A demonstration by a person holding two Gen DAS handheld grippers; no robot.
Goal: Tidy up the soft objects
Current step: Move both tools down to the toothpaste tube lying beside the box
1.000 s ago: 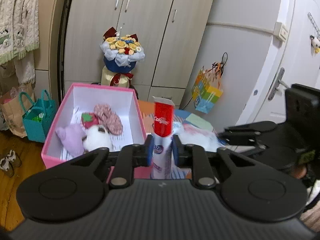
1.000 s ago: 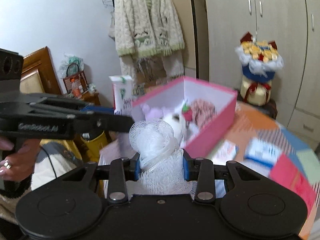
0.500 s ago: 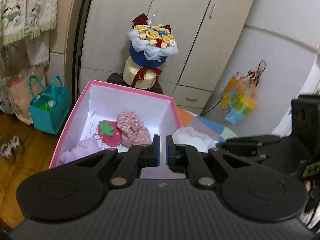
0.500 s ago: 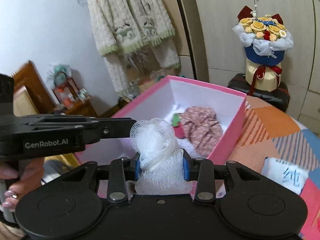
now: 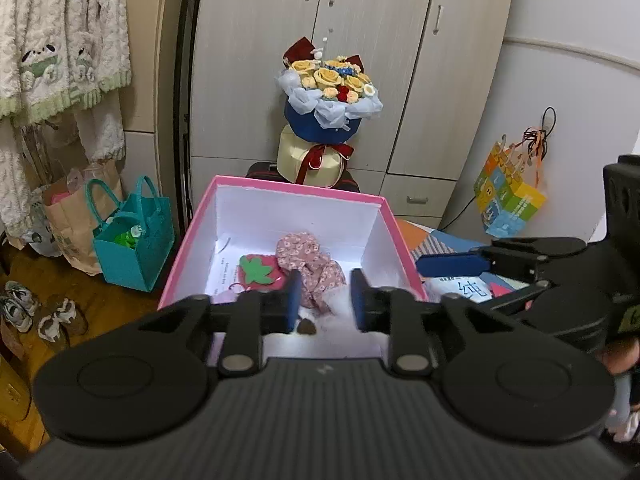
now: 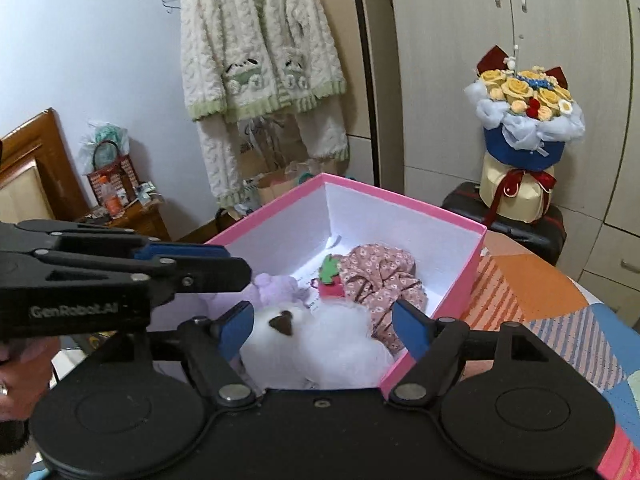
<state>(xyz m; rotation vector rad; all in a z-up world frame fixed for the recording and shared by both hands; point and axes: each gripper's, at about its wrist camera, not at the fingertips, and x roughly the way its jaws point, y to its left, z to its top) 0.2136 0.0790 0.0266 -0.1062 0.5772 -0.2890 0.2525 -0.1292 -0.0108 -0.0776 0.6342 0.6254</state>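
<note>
A pink box (image 5: 296, 189) with white walls lies under both grippers. In it are a red strawberry pouch (image 5: 258, 272), a pink floral cloth (image 5: 310, 268), a purple plush (image 6: 272, 286) and a white plush (image 6: 276, 340) with a brown nose. My left gripper (image 5: 325, 300) hangs over the box's near edge, its jaws opening with nothing between them. The jaws of my right gripper (image 6: 323, 330) are opening wide. A white mesh puff (image 6: 344, 344) rests in the box below and between them, untouched by the pads. Each gripper shows side-on in the other's view: the right gripper (image 5: 452, 260) and the left gripper (image 6: 224, 264).
The box stands on a patchwork cloth (image 6: 532, 292) with a tissue pack (image 5: 468, 286) to its right. Behind it a flower bouquet (image 5: 328, 92) stands on a dark suitcase before wardrobe doors. A teal bag (image 5: 132, 248) and shoes sit on the floor at left. A cardigan (image 6: 256, 60) hangs on the wall.
Both grippers moved in over the box. The right jaws spread and the white mesh puff dropped into the box. The left jaws, shut on a toothpaste tube a second ago, now stand parted and empty.
</note>
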